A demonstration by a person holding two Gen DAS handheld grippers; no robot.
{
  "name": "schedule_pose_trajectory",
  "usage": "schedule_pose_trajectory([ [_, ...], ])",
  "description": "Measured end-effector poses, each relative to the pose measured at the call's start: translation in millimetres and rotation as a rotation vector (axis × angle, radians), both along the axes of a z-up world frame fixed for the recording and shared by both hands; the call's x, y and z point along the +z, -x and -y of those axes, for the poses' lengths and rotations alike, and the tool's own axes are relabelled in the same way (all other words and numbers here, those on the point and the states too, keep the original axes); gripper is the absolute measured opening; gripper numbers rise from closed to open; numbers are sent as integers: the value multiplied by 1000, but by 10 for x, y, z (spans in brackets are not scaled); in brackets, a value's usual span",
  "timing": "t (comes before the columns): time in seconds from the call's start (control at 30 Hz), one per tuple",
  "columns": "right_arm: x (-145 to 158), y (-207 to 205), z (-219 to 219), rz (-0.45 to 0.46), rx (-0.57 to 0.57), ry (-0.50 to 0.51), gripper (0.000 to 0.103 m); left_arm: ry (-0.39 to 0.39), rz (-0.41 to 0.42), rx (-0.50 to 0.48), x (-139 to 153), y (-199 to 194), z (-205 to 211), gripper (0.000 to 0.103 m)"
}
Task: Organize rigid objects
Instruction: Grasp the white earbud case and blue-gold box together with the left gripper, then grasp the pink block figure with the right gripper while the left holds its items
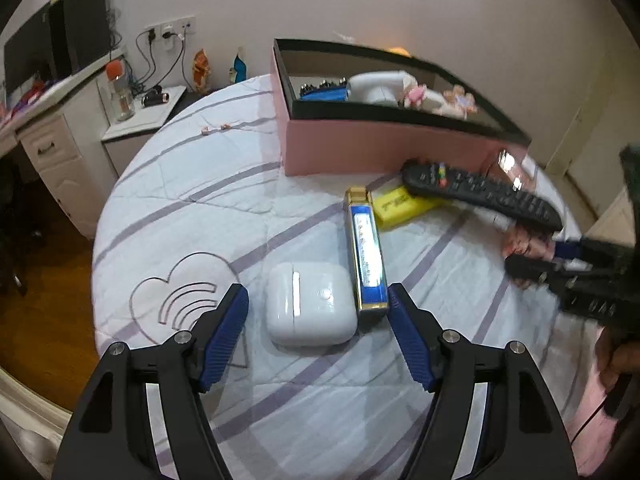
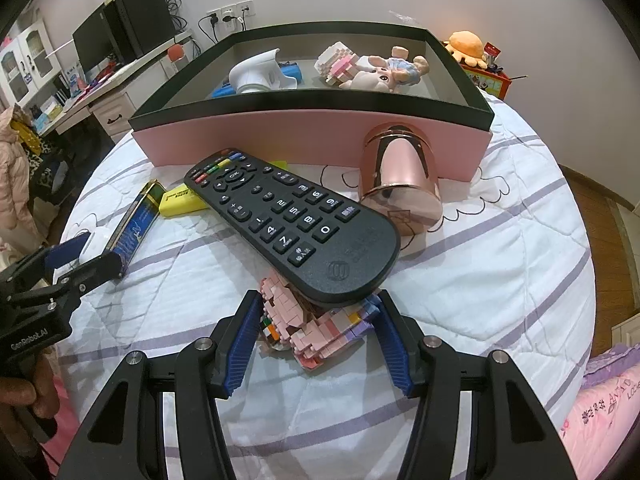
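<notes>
A: What was stowed?
B: In the box (image 2: 304, 136): a white device (image 2: 256, 70), figurines (image 2: 372, 70).

A: Left on the bed (image 2: 500, 280)?
B: Remote (image 2: 292, 224), brick toy (image 2: 316, 332), case (image 1: 310, 308), tin (image 1: 366, 256), cup (image 2: 400, 184). Right gripper (image 2: 316, 336) was set narrowly about the toy, contact unclear; left gripper (image 1: 318, 320) was spread wide around the case.

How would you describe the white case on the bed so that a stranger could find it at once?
Start at the pink box on the striped bedspread. Come forward past the yellow block and along the blue-and-gold tin. The white case beside it is the only rounded, plain white thing there.
</notes>
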State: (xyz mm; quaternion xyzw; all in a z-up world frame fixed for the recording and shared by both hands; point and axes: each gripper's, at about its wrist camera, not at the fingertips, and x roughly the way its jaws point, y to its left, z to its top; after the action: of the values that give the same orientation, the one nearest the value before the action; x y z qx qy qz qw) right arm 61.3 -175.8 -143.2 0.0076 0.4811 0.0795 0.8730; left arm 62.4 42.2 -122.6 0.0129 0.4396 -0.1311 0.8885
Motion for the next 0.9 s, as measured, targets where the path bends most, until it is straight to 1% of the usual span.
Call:
schedule_pose_trajectory([
  [0.1,-1,10,4,0,0,0,57,-48,0,-17,-2,33,-8,72],
  [0.27,-4,19,4,1,0,0,57,-64,-2,14,5,61,-82,74],
  [0.3,-4,20,4,1,-1,0,57,-66,-1,25,4,57,-94,75],
  [0.33,-7,23,1,1,-1,1,57,-69,2,38,-1,44,-104,80],
  [0.4,-6,21,-5,1,-1,5,57,-83,9,54,-20,8,-96,86],
  [0.5,-9,18,-14,1,-5,8,57,-79,11,60,-52,-75,-59,87],
  [0.63,-9,16,-14,0,-8,6,57,-39,17,64,-85,-193,-34,87],
  [0.67,-9,11,-15,1,-8,8,57,-29,18,65,-85,-212,-36,86],
  [0.7,-8,13,-19,1,-8,9,57,-25,20,64,-75,-228,-39,79],
  [0.73,-9,11,-19,0,-7,10,57,-25,22,63,-63,-233,-38,67],
  [0.77,-10,9,-15,0,-8,9,57,-22,21,62,-49,-239,-47,63],
  [0.8,-11,9,-15,-1,-8,8,57,-15,18,62,-43,-240,-62,61],
  [0.83,-11,6,-15,-1,-8,9,57,2,14,60,-41,-237,-88,61],
  [0.9,-14,3,-13,0,-8,9,57,11,14,62,-41,-215,-109,61],
])
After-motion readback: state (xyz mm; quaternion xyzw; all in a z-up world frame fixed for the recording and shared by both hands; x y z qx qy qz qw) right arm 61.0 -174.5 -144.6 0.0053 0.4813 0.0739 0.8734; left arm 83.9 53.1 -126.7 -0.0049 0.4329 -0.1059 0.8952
